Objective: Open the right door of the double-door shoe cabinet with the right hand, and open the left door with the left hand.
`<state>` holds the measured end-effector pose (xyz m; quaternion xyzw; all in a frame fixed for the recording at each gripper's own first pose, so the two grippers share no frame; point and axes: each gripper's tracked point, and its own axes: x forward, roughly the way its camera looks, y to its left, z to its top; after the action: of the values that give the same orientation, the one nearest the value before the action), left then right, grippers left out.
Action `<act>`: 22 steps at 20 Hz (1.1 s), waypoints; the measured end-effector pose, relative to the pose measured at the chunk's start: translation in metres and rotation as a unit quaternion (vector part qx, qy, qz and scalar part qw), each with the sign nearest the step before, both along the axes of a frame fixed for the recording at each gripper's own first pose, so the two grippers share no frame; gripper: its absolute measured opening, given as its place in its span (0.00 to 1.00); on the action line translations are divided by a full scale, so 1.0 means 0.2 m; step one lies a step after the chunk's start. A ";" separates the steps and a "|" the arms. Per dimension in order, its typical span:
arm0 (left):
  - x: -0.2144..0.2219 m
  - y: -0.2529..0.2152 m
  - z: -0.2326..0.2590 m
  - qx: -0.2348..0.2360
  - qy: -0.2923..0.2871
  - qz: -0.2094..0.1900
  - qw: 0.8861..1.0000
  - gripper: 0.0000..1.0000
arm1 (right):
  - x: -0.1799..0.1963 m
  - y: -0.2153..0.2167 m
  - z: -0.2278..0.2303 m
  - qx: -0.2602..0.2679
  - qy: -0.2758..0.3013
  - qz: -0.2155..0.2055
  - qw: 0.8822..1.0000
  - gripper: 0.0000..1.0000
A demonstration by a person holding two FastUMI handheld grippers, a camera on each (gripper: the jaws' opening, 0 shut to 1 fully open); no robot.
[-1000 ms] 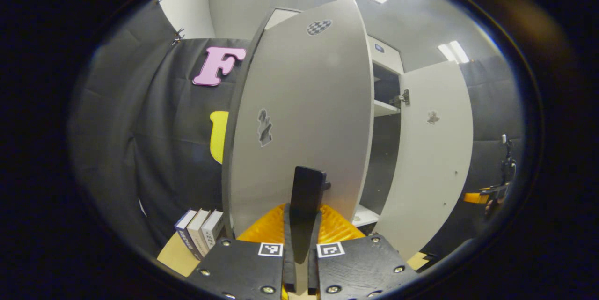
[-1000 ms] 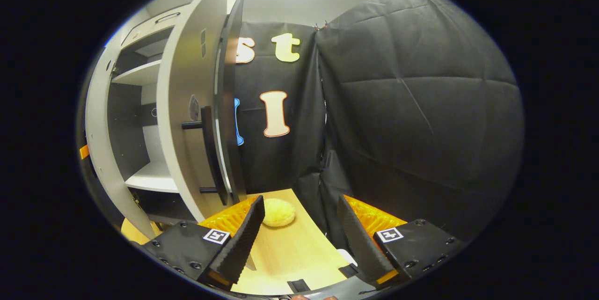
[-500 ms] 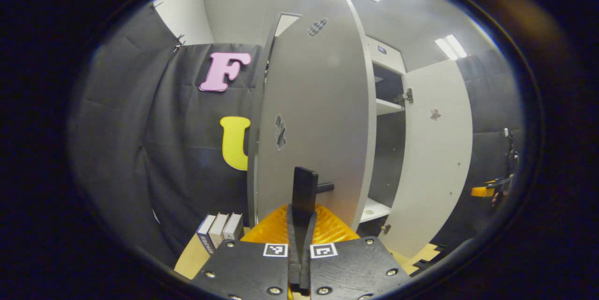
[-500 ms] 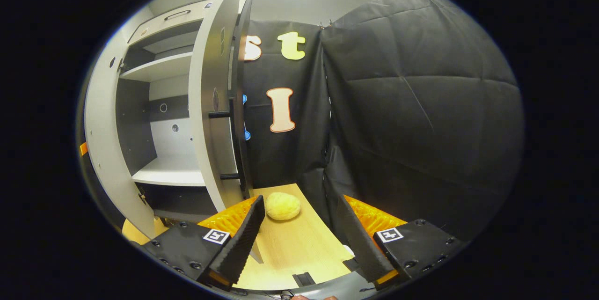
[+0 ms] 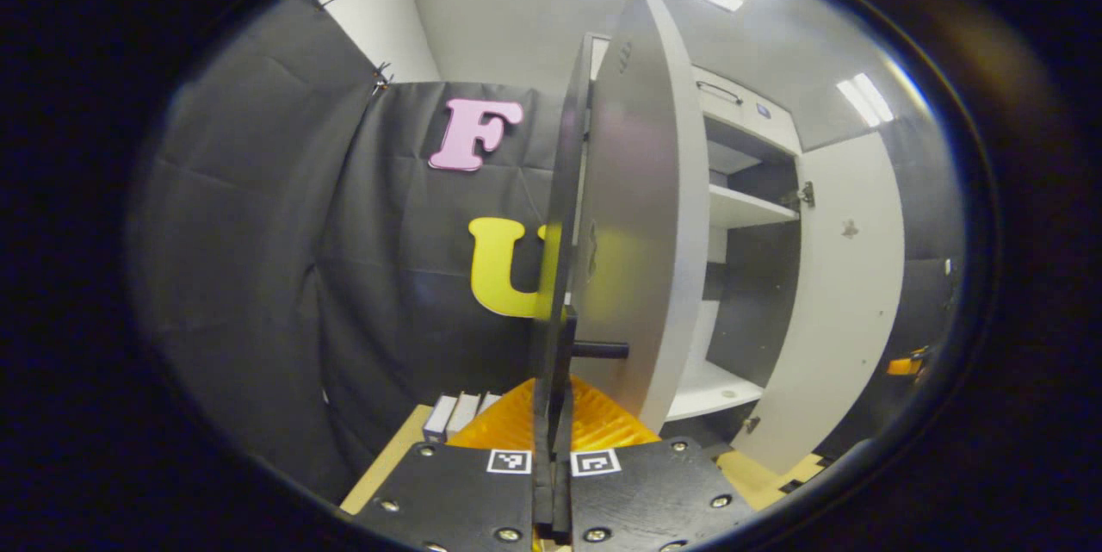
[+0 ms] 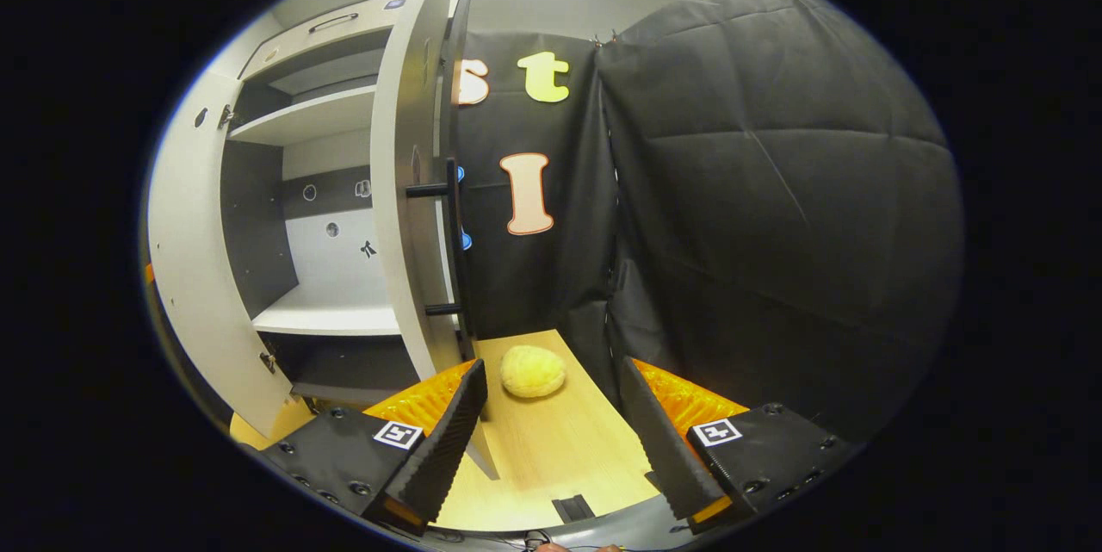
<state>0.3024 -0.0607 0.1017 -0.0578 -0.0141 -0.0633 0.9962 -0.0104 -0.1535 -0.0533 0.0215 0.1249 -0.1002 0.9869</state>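
The left door [image 5: 641,216] of the grey shoe cabinet [image 5: 745,207] stands wide open, nearly edge-on in the left gripper view. My left gripper [image 5: 552,414] is shut on that door's black bar handle [image 5: 558,345]. The right door [image 5: 848,294] stands open at the far side of that view. In the right gripper view the right door [image 6: 411,207] is also edge-on, its black handle [image 6: 454,251] facing the cloth wall. My right gripper [image 6: 551,440] is open, holds nothing, and hangs in front of and below that handle. The left door [image 6: 194,276] shows at the left edge of this view.
Inside the cabinet are white shelves [image 6: 327,319] with a dark back panel. A yellow round soft thing [image 6: 532,371] lies on the wooden table [image 6: 551,466] beside the right door. Several books [image 5: 461,412] stand left of the left door. Black cloth walls close in both sides.
The left door has swung further open with my left gripper on its handle, from face-on to nearly edge-on. The right gripper stayed open, and its view shifted slightly toward the cabinet's inside.
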 end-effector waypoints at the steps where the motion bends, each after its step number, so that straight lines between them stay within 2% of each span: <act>1: 0.00 0.01 -0.01 0.000 0.000 0.000 1.000 0.02 | -0.01 0.00 0.00 0.002 0.002 -0.001 1.000 0.98; 6: -0.02 0.00 -0.04 0.050 0.000 0.012 0.999 0.02 | -0.06 0.03 0.02 -0.001 -0.003 -0.005 1.000 0.98; 13: -0.15 0.03 -0.05 0.045 0.006 0.010 0.999 0.02 | -0.12 0.10 0.02 0.000 0.007 -0.003 1.000 0.98; 17: -0.27 0.08 -0.02 0.056 0.014 0.041 0.998 0.02 | -0.10 0.14 0.10 -0.021 -0.013 0.019 1.000 0.98; 20: -0.39 0.09 0.00 0.045 0.019 0.076 0.996 0.02 | -0.09 0.25 0.11 -0.013 -0.025 0.074 0.997 0.93; 21: -0.43 0.06 0.01 0.042 0.020 0.084 0.995 0.02 | -0.10 0.25 0.09 -0.013 -0.020 0.085 0.996 0.98; 22: -0.48 0.03 0.02 0.045 0.018 0.095 0.994 0.02 | -0.11 0.25 0.08 -0.012 -0.015 0.091 0.996 0.98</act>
<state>0.2057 -0.0543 0.1061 -0.0123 0.0015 0.0323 0.9994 -0.0317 -0.1034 -0.0363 -0.0008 0.1105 -0.0116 0.9938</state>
